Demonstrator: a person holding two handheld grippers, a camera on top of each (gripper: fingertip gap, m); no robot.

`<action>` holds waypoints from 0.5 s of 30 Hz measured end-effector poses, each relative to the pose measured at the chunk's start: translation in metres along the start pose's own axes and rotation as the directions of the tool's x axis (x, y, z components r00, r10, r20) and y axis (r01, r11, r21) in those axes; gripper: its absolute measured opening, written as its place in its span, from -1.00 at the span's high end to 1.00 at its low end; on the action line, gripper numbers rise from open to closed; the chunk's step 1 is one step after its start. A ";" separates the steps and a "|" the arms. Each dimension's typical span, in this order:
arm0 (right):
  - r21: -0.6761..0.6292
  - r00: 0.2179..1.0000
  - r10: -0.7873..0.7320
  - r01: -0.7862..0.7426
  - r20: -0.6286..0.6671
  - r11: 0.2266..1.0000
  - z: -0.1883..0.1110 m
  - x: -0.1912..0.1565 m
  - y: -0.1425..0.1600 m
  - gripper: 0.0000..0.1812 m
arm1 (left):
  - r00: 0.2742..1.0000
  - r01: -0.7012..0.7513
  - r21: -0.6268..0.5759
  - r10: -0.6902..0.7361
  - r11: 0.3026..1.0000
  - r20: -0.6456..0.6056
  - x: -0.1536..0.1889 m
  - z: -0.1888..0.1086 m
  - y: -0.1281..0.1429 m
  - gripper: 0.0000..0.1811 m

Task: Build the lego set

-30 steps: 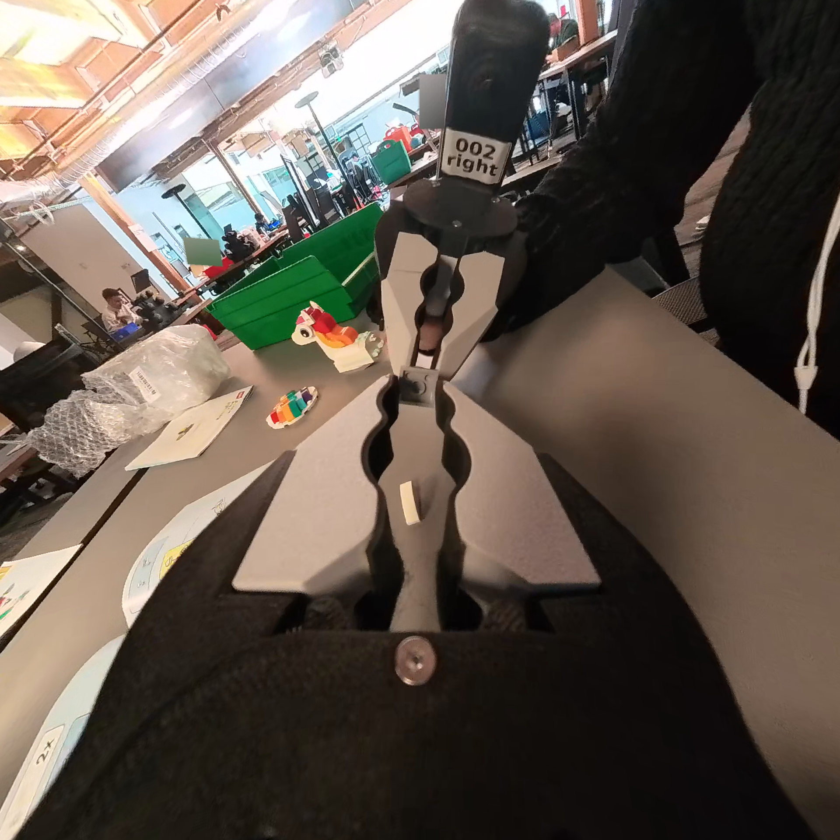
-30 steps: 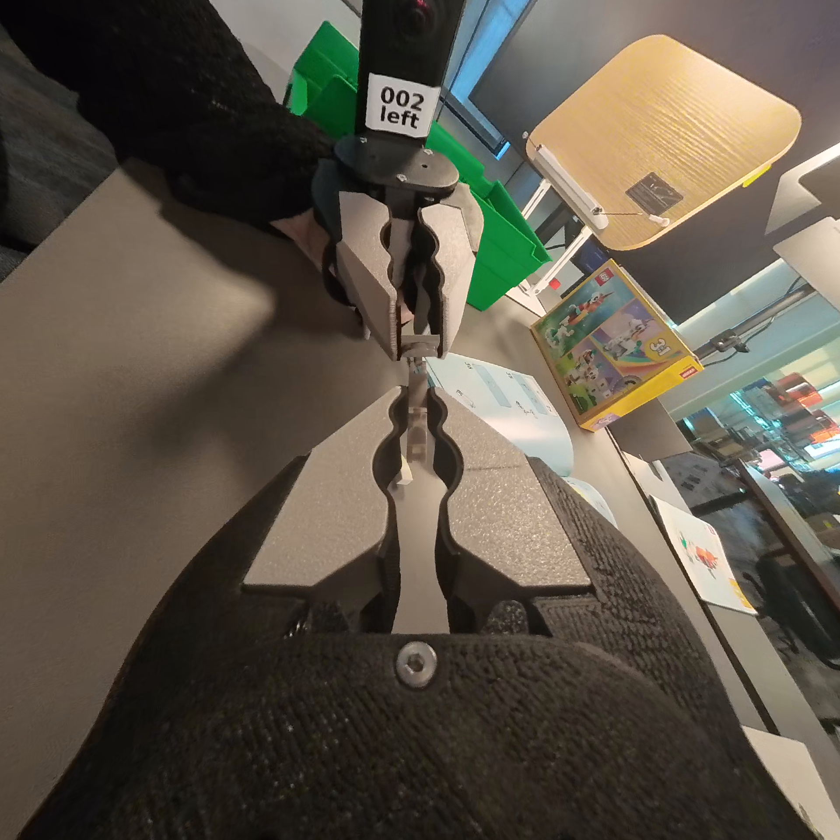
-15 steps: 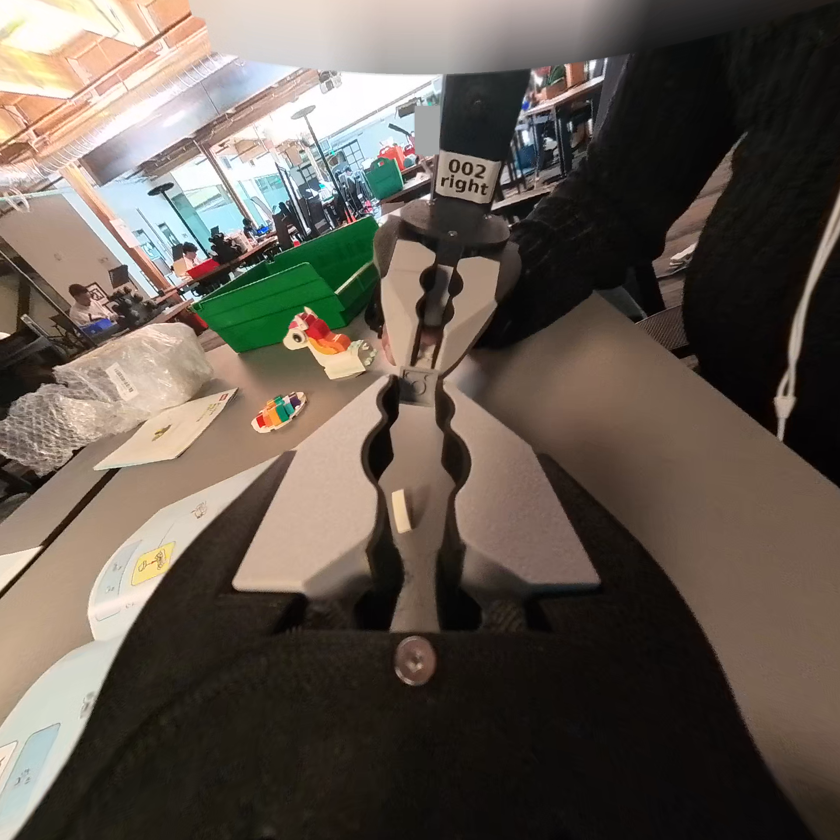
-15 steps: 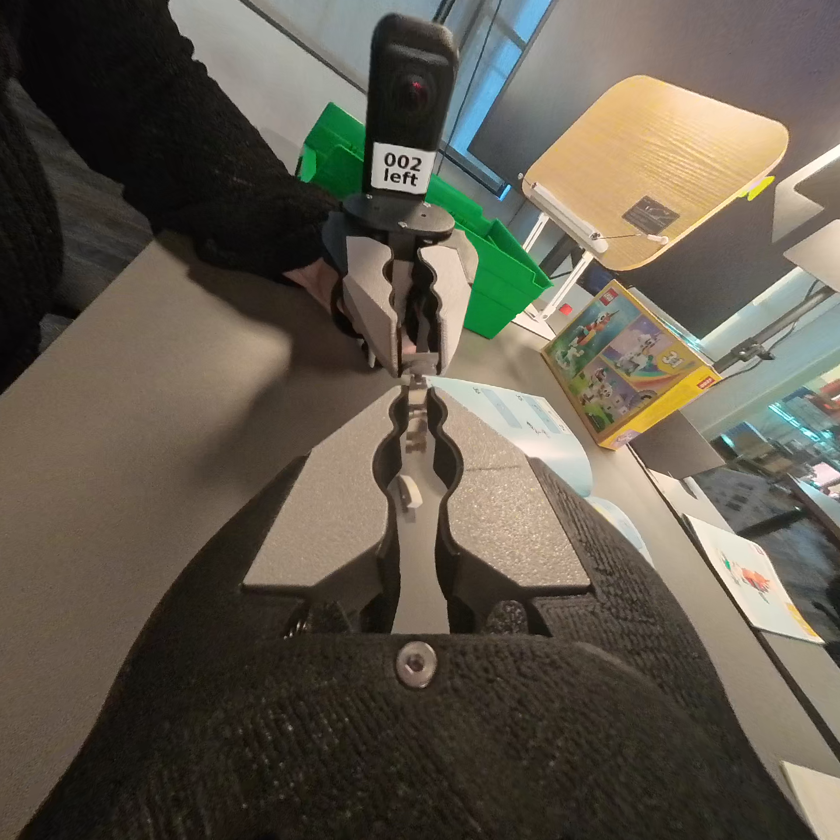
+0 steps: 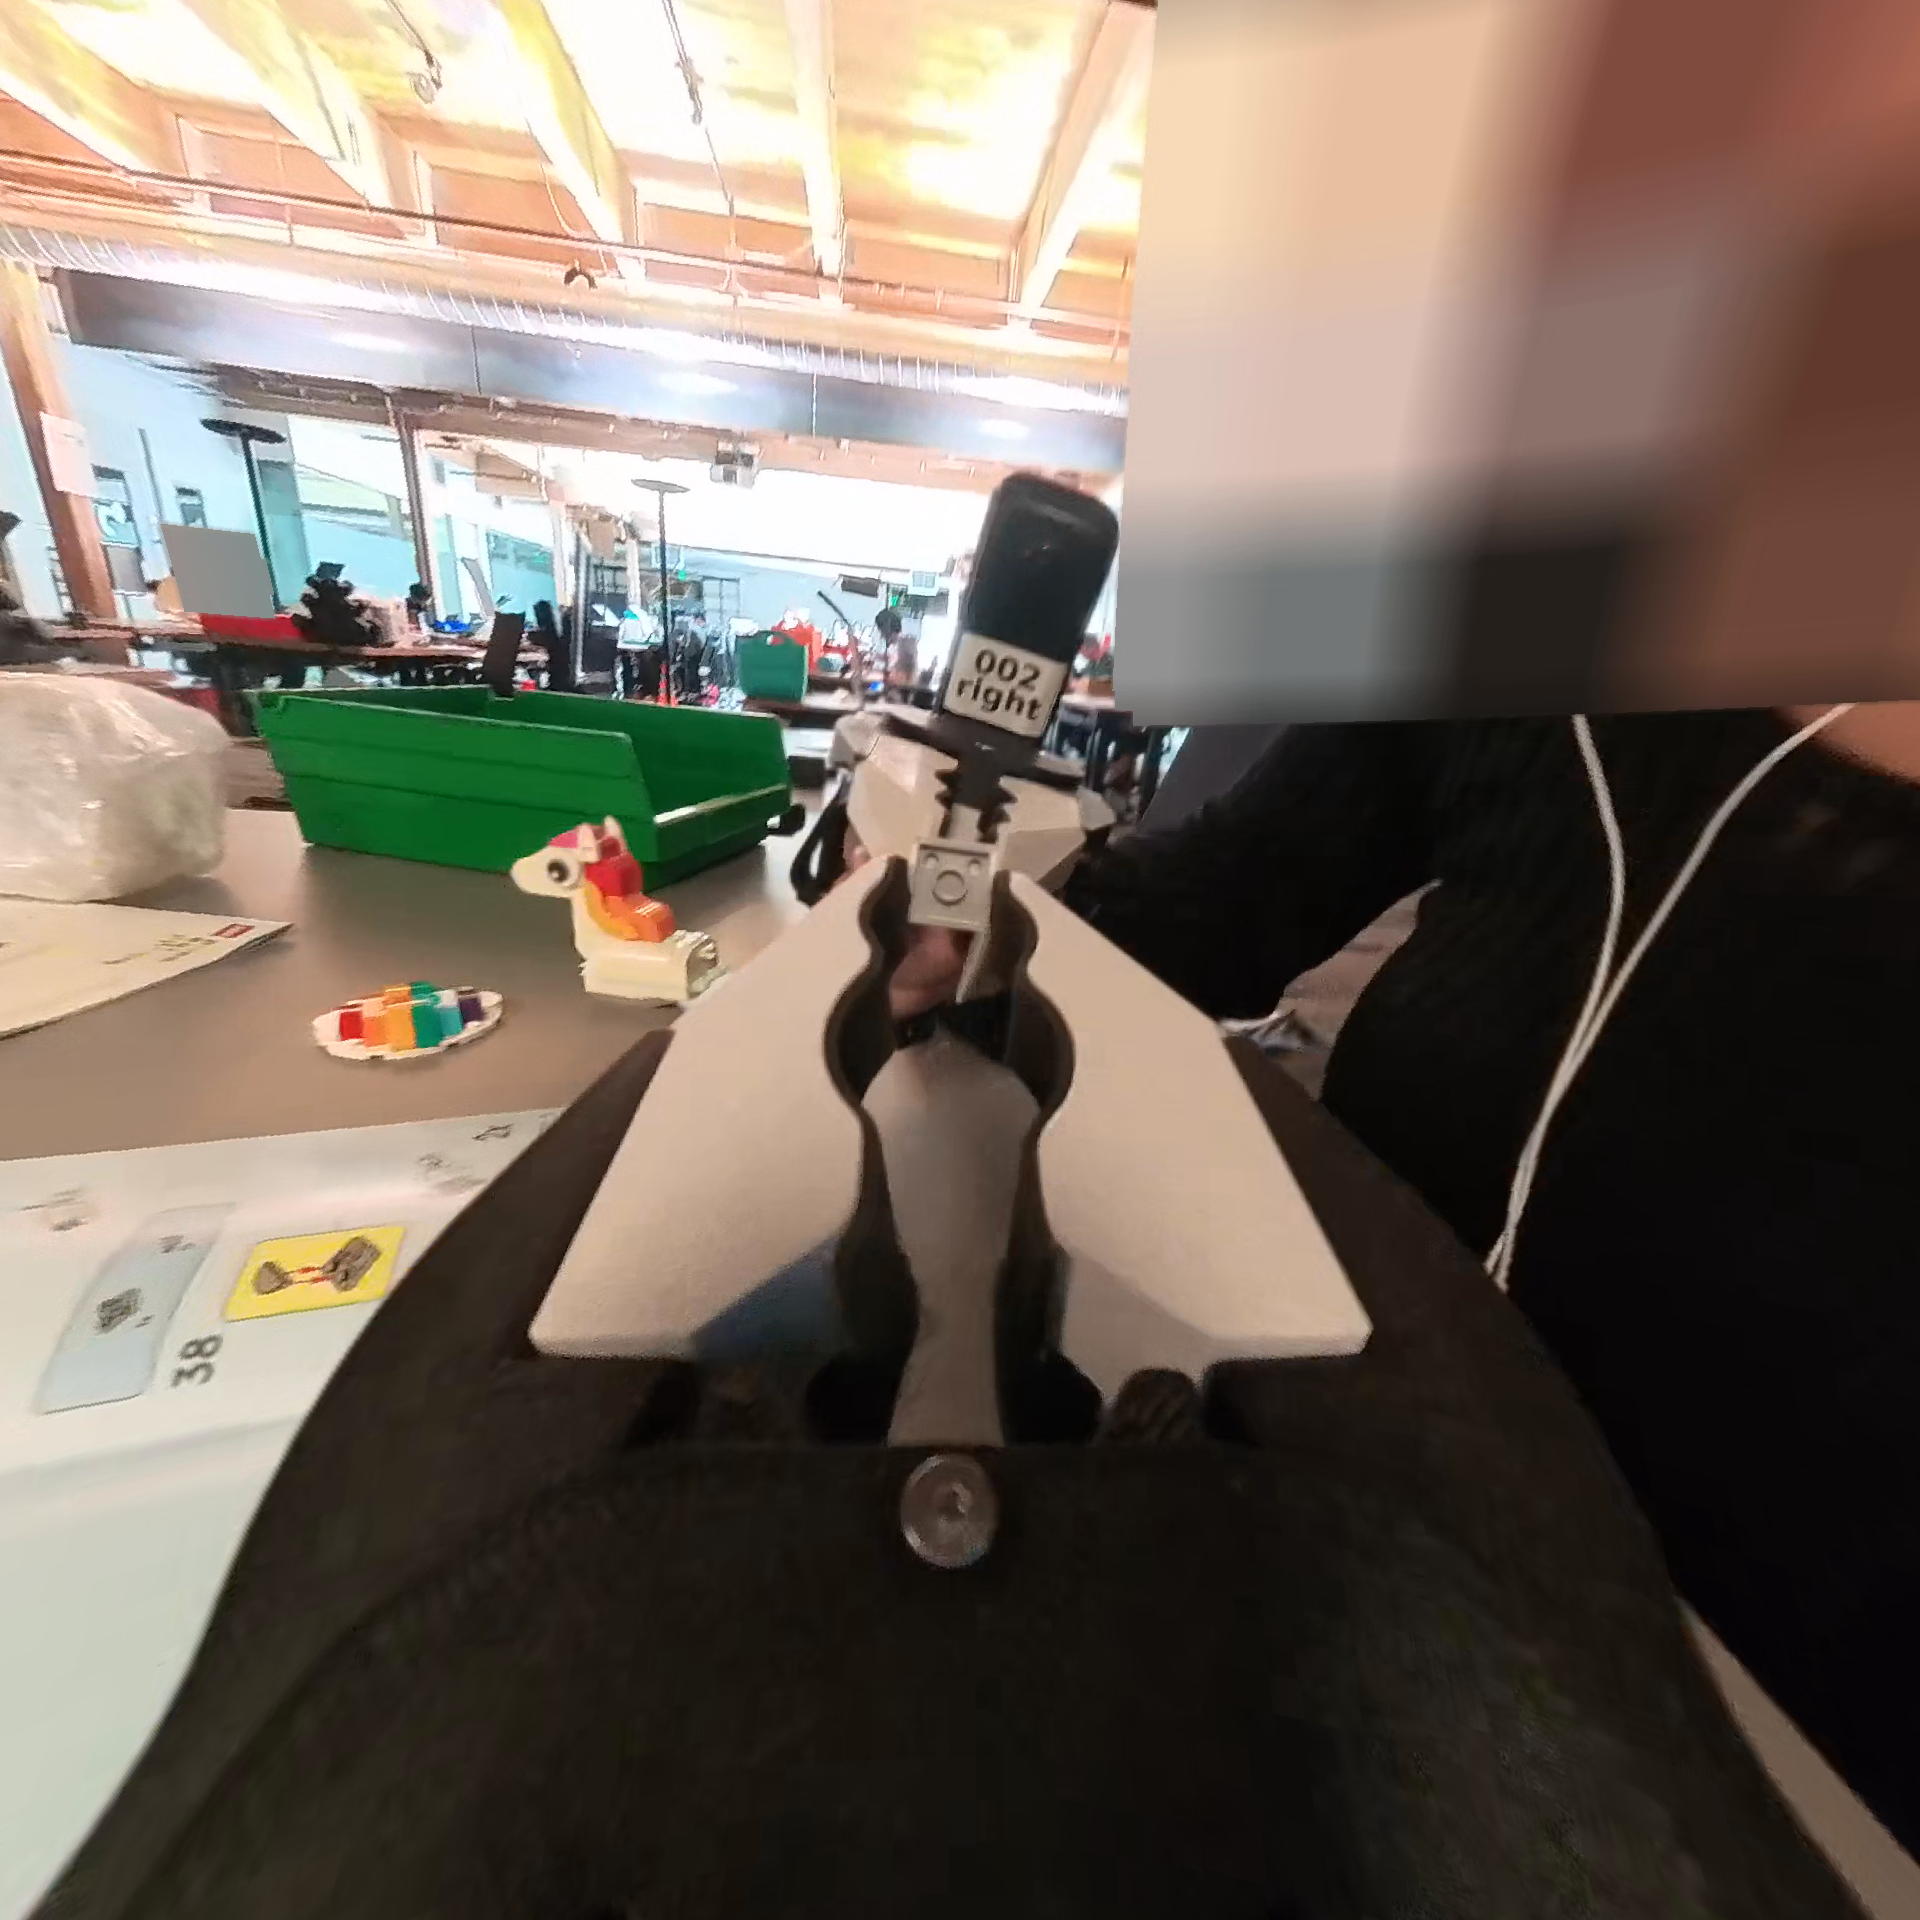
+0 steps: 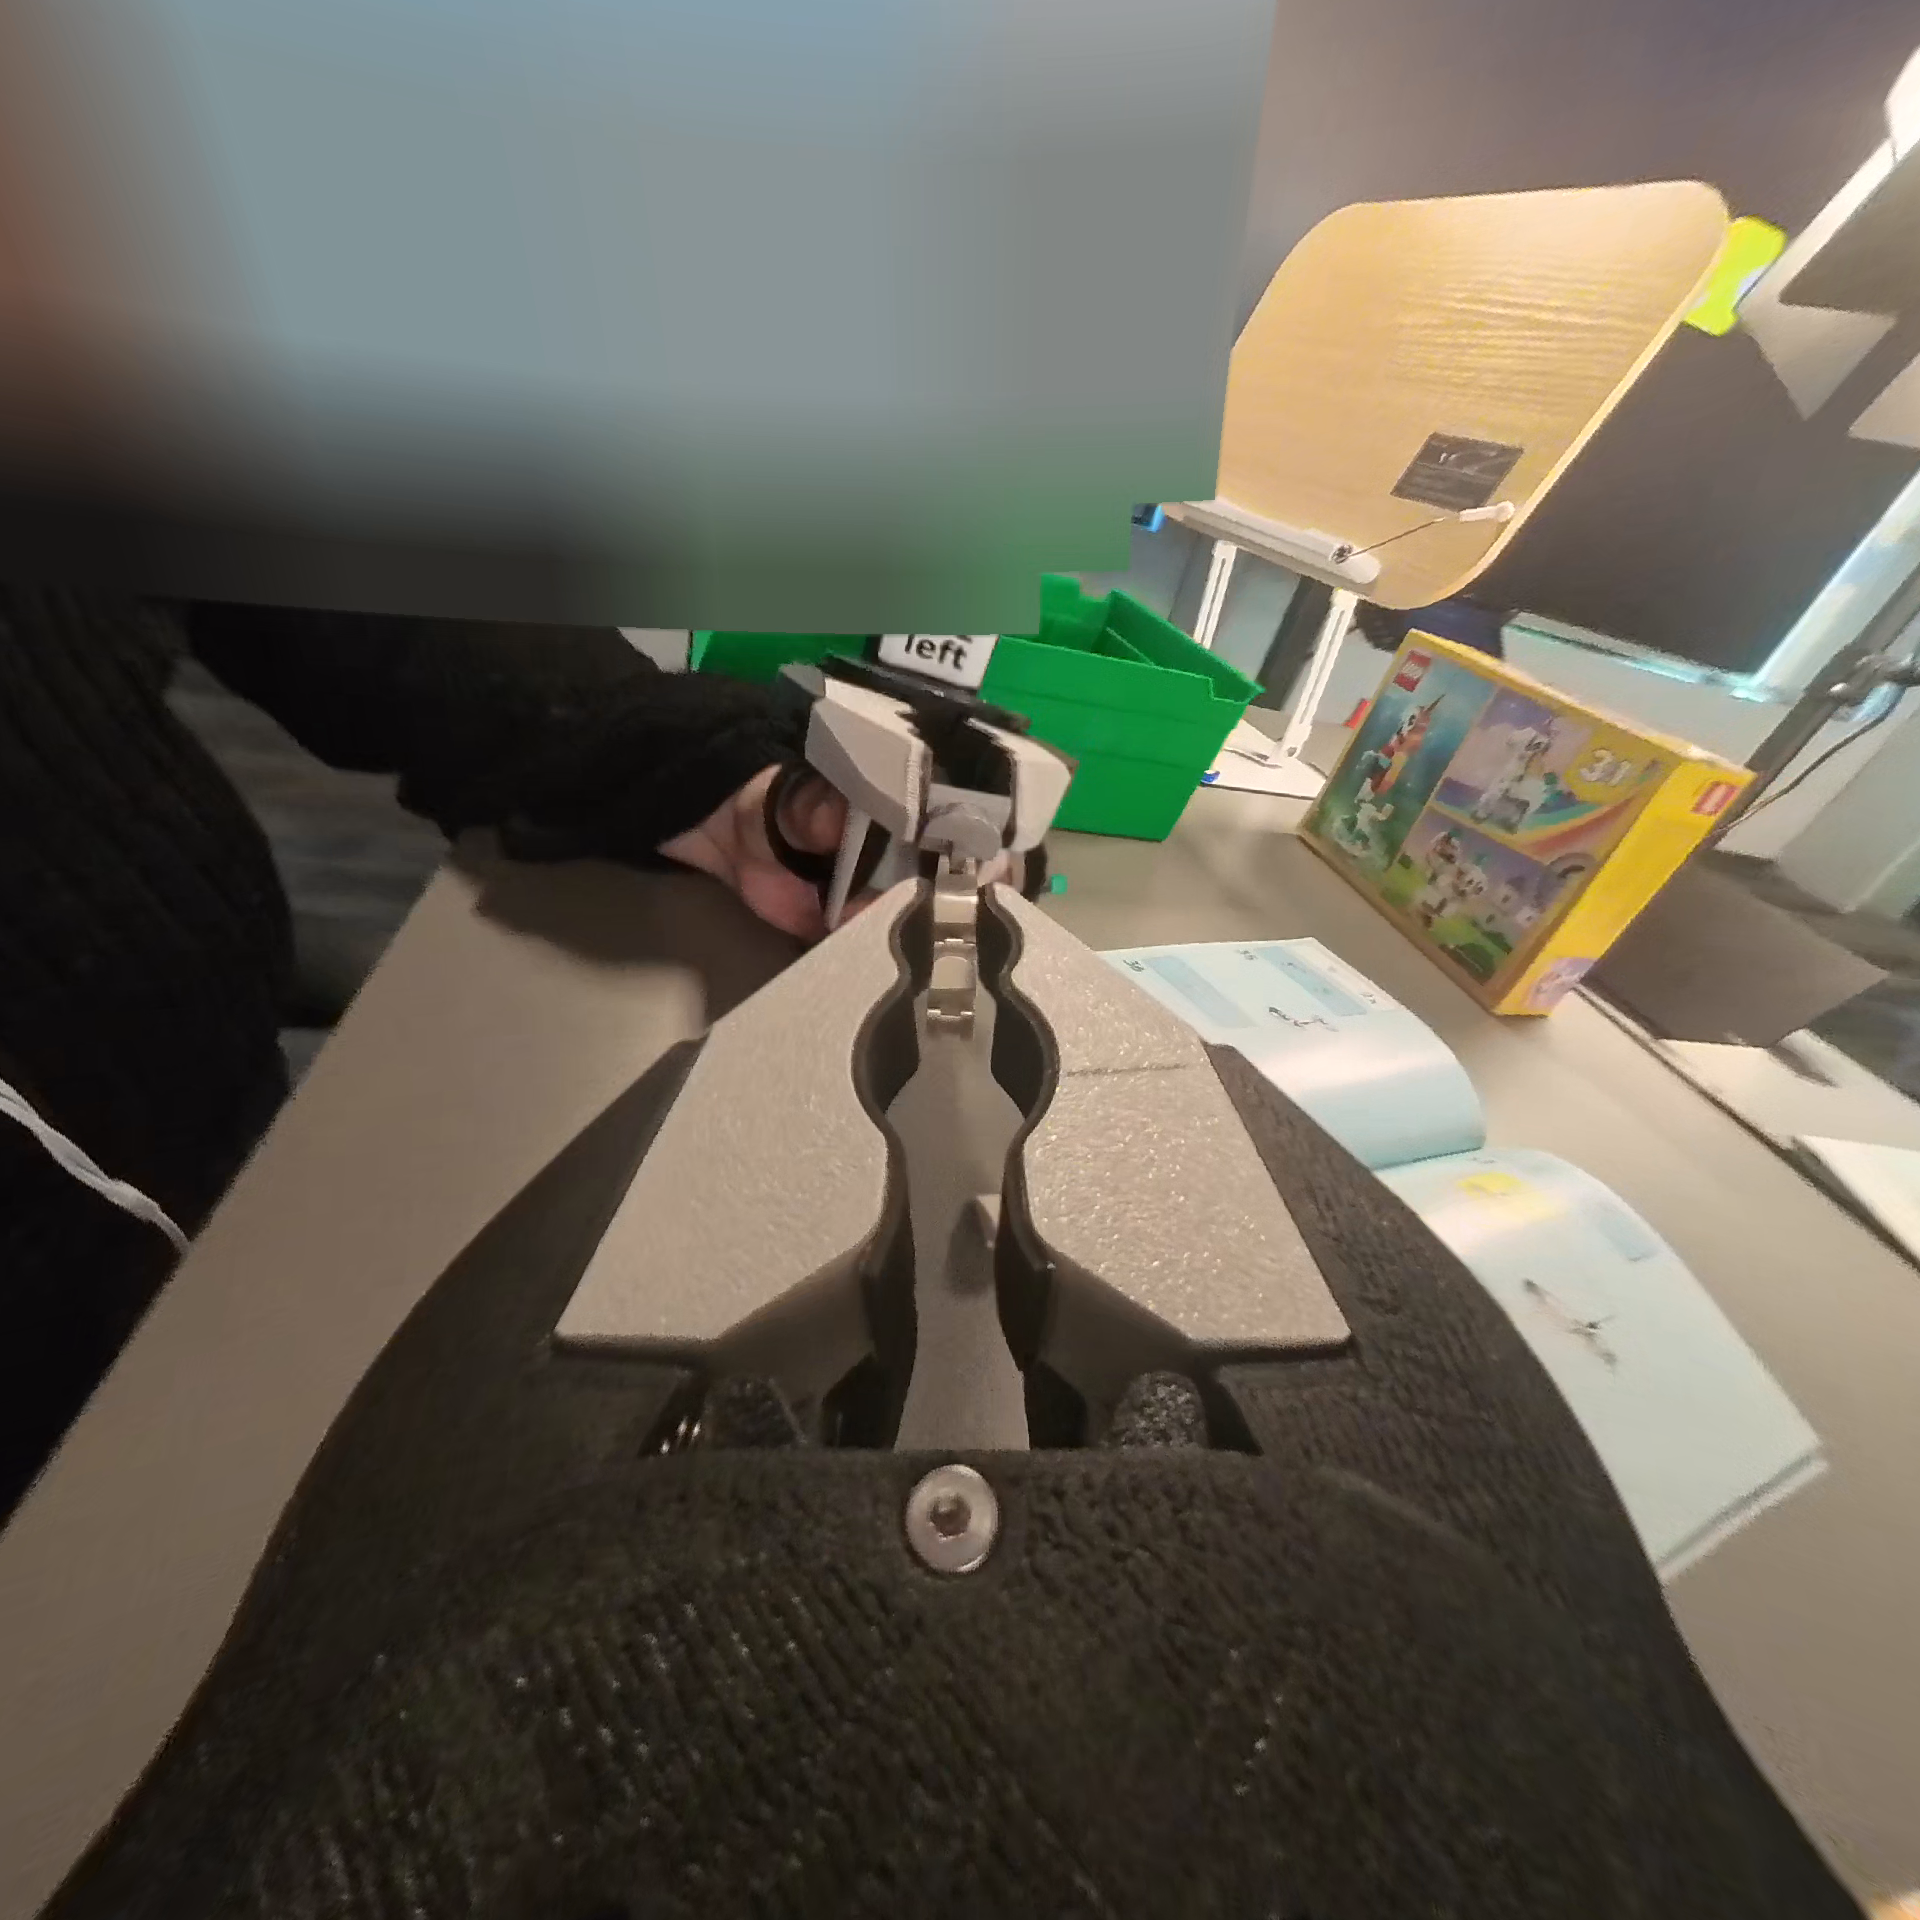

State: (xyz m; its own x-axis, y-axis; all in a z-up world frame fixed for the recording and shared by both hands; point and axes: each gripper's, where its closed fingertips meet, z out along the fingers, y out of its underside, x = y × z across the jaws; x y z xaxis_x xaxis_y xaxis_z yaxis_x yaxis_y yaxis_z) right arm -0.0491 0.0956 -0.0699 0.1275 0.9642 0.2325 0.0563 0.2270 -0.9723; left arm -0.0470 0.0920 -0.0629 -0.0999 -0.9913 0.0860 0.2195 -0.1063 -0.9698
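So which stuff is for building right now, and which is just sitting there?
In use:
left tool
grey plate
right tool
small grey piece
open instruction booklet

Lying about:
unicorn model
rainbow piece
green bin
set box

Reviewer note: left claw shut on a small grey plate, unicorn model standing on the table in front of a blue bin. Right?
Not quite: the bin is green, as the left wrist view shows. The left claw is shut on the grey plate, with the unicorn model before it.
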 end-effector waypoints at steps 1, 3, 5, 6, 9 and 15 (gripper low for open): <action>0.008 0.999 0.043 -0.043 0.008 0.999 0.000 0.001 -0.001 0.94 | 1.000 0.017 0.015 -0.017 1.000 -0.003 -0.001 0.001 -0.001 0.83; 0.022 0.992 0.125 -0.126 0.029 0.992 -0.001 0.003 -0.002 0.94 | 0.999 0.042 0.035 -0.042 0.998 -0.009 -0.001 0.000 -0.003 0.83; 0.043 0.980 0.192 -0.194 0.046 0.980 -0.001 0.005 -0.004 0.94 | 0.997 0.074 0.068 -0.073 0.995 -0.017 -0.001 0.001 -0.006 0.83; 0.056 0.975 0.218 -0.221 0.049 0.974 -0.001 0.006 -0.005 0.94 | 0.996 0.091 0.085 -0.089 0.992 -0.022 -0.002 0.001 -0.008 0.83; 0.097 0.956 0.286 -0.291 0.058 0.952 -0.001 0.009 -0.008 0.94 | 0.993 0.115 0.120 -0.113 0.986 -0.024 -0.004 0.002 -0.011 0.83; 0.154 0.941 0.335 -0.338 0.047 0.928 0.002 0.013 -0.011 0.94 | 0.990 0.141 0.153 -0.138 0.978 -0.034 -0.007 0.000 -0.015 0.83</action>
State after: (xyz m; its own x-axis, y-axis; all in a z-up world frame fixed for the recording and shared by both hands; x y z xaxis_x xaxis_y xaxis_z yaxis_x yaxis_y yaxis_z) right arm -0.0499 0.1055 -0.0567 0.0922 0.9899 -0.1081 -0.1430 -0.0943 -0.9852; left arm -0.0500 0.1006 -0.0488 -0.1620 -0.9640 0.2111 0.3492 -0.2560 -0.9014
